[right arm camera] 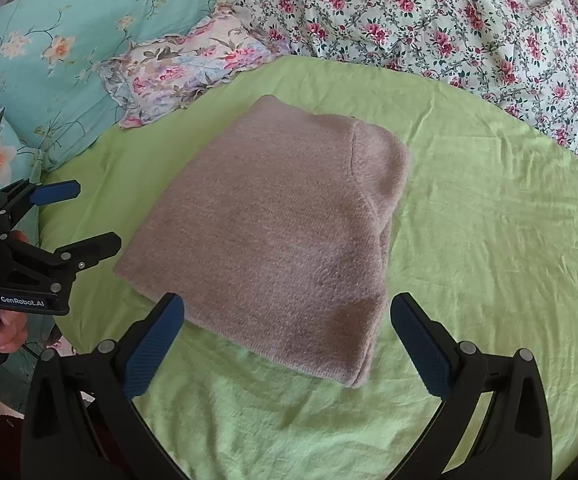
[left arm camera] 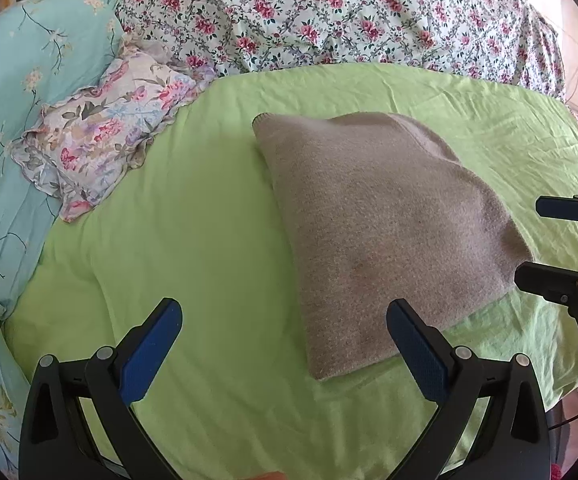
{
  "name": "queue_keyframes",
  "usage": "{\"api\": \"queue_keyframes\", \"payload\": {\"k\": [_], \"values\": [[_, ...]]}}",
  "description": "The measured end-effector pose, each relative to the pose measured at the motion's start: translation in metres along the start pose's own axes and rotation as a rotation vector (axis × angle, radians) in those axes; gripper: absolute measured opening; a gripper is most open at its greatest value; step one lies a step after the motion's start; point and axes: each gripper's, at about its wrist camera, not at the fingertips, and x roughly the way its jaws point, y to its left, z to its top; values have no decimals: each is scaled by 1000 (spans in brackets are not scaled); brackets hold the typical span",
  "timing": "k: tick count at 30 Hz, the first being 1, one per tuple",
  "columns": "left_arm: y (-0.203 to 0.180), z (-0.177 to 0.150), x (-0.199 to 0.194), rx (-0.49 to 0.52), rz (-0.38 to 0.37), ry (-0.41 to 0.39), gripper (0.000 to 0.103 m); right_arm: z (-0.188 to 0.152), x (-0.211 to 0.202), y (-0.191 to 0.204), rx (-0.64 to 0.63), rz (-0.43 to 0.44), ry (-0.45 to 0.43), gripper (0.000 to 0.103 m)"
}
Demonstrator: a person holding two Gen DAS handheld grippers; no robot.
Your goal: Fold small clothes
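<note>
Both tools, left tool (left arm camera: pixel 285 356) and right tool (right arm camera: pixel 289 352), are hovering released, grasping nothing. Folded grey sweater (right arm camera: pixel 273 232) is lying on green bedsheet (right arm camera: pixel 489 260). Judgement: fold looks complete; next, keep edges square.

A bed fills both views, spread with a wrinkled lime-green sheet (left arm camera: pixel 217 216) under soft, even daylight. Along the top of the frame lies a white quilt with pink roses (left arm camera: pixel 329 12), with a turquoise floral duvet (left arm camera: pixel 21 64) at upper left and a small ruffled floral pillow (left arm camera: pixel 101 132) beside it. A pinkish wall (left arm camera: pixel 577 40) shows at upper right.
</note>
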Motion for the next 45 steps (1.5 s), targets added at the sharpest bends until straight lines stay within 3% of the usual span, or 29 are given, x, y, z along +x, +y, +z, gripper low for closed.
{"api": "queue_keyframes", "payload": {"k": [36, 45], "values": [[-4, 2, 0, 1, -1, -1, 102, 5, -5, 7, -15, -32, -20, 103], [-3, 3, -2, -2, 2, -4, 102, 5, -6, 0, 19, -75, -18, 103]]}}
